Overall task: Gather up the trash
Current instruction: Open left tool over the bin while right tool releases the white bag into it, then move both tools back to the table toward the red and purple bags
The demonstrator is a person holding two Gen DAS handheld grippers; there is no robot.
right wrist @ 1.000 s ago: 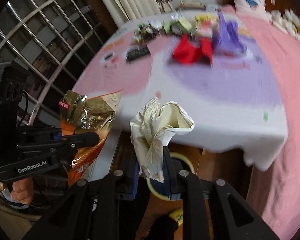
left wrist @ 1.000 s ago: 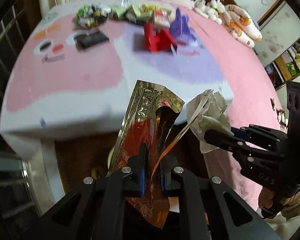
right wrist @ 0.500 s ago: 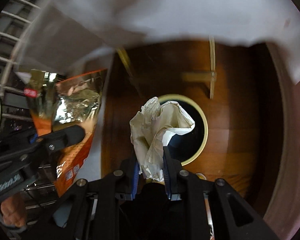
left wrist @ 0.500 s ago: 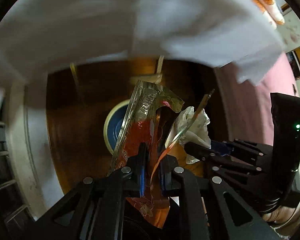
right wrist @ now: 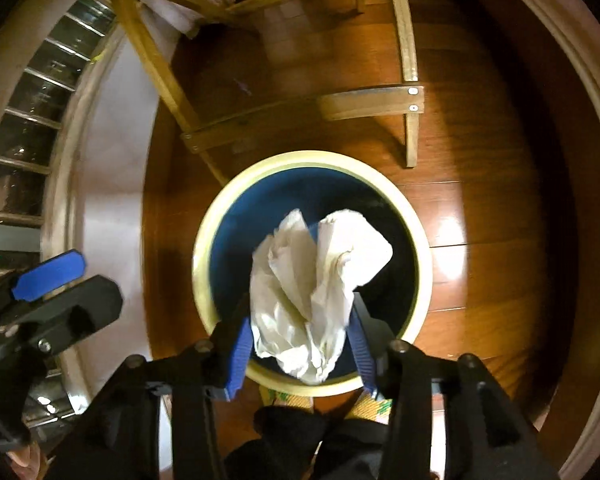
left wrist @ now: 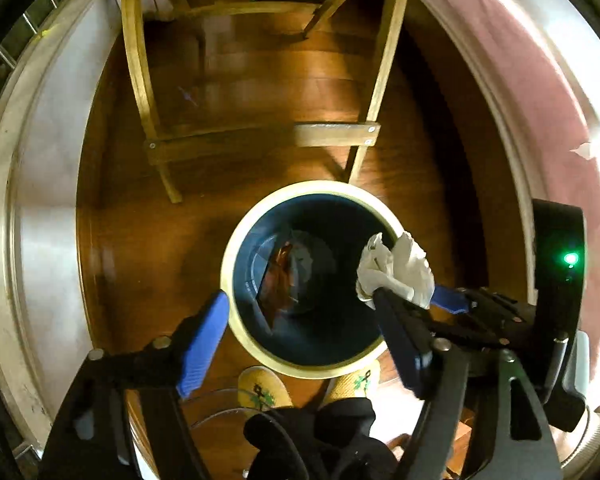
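A round bin with a cream rim (left wrist: 236,240) and dark blue inside stands on the wood floor below me; it also shows in the right wrist view (right wrist: 422,264). My left gripper (left wrist: 300,344) is open and empty above the bin. The orange foil wrapper (left wrist: 278,280) lies inside the bin. My right gripper (right wrist: 300,346) hangs over the bin with its jaws spread wide; the crumpled white paper (right wrist: 320,280) still sits between the fingers. The paper also shows in the left wrist view (left wrist: 396,272), at the right gripper's tip.
Wooden table legs and a cross brace (left wrist: 260,140) stand just beyond the bin. My yellow slippers (left wrist: 262,388) are at the bin's near side. A white tablecloth (left wrist: 48,200) hangs around the view. A window grille (right wrist: 32,120) is at the left.
Both grippers tipped down from the table to the bin. The left gripper opened and the foil wrapper fell into the bin. The right gripper's jaws spread around the paper.
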